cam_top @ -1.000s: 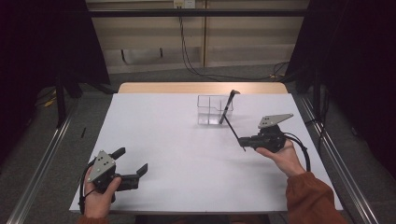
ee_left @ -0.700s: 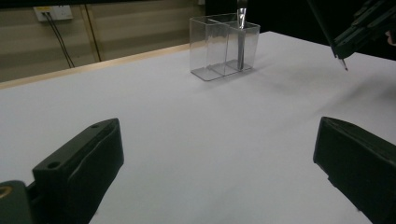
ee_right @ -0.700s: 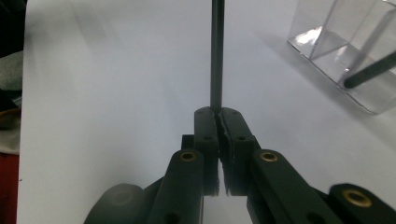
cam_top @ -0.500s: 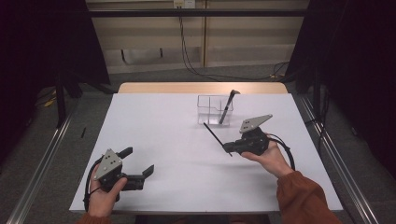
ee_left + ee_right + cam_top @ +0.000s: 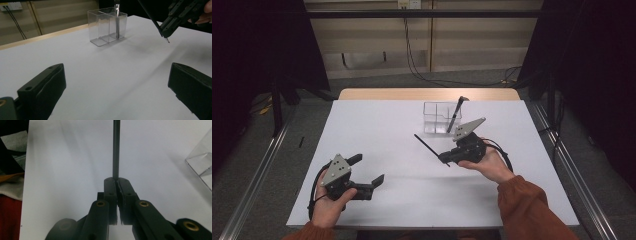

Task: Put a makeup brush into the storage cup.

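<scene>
One white table [image 5: 377,125] carries a clear divided holder [image 5: 438,118] near its far edge, a dark pen [image 5: 455,114] leaning in one compartment. Left gripper [image 5: 367,172] hovers low at the near left, jaws wide, nothing between them. Right gripper [image 5: 445,158], near the holder, is clamped on a thin black pen [image 5: 428,146], held clear of the table, pointing up-left. Step judged: transport of the second pen. Next: bring it upright above a compartment, lower, release.

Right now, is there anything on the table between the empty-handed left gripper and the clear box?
No. In the left gripper view, bare white table runs from the left gripper to the clear box.
</scene>
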`<state>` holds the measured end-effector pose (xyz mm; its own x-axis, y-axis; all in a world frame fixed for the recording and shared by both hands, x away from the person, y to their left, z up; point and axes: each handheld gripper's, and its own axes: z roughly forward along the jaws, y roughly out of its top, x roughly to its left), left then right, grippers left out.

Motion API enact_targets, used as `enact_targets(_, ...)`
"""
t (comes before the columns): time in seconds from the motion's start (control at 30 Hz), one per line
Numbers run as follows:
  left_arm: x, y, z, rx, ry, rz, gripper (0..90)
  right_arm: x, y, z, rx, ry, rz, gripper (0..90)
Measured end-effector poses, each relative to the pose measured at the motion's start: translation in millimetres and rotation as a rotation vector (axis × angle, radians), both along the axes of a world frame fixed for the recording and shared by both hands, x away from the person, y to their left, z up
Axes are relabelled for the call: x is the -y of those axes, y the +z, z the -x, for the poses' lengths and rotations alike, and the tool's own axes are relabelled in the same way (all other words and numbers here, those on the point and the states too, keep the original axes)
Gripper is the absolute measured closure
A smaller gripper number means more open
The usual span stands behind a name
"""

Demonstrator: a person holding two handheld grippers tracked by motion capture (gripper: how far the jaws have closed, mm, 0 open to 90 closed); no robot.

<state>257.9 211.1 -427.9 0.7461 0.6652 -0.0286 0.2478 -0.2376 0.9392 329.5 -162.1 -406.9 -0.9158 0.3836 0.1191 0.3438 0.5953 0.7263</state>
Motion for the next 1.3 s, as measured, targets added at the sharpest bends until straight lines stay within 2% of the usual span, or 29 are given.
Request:
enact_targets(0.3,13.0,11.0,-7.2,0.002,-0.063,-0.024,1.7,-15.4,8.2,-3.1,-0.006,0.084,0.086,86.1)
enact_targets(0.5,24.4,20.0,-13.2,-0.009,-0.115,-0.063,2.0,-20.3,17.1,-7.1,-0.01,0.126,0.156,86.1)
enact_targets(0.77,32.2,29.3,-18.4,-0.022,-0.156,-0.1,2.2,-27.1,20.8,-10.2,-0.023,0.185,0.251,86.1)
enact_targets(0.9,35.4,34.2,-20.7,-0.041,-0.187,-0.128,2.4,-31.8,22.0,-10.5,-0.026,0.212,0.312,86.1)
enact_targets(1.2,42.9,42.0,-28.3,-0.076,-0.248,-0.195,2.8,-40.9,26.9,-10.8,-0.051,0.269,0.399,86.1)
enact_targets(1.23,44.0,41.6,-28.7,-0.098,-0.252,-0.187,2.9,-41.5,27.3,-11.2,-0.048,0.278,0.405,86.1)
enact_targets(1.3,45.4,41.6,-30.5,-0.117,-0.269,-0.209,3.0,-42.6,29.2,-11.7,-0.047,0.281,0.42,86.1)
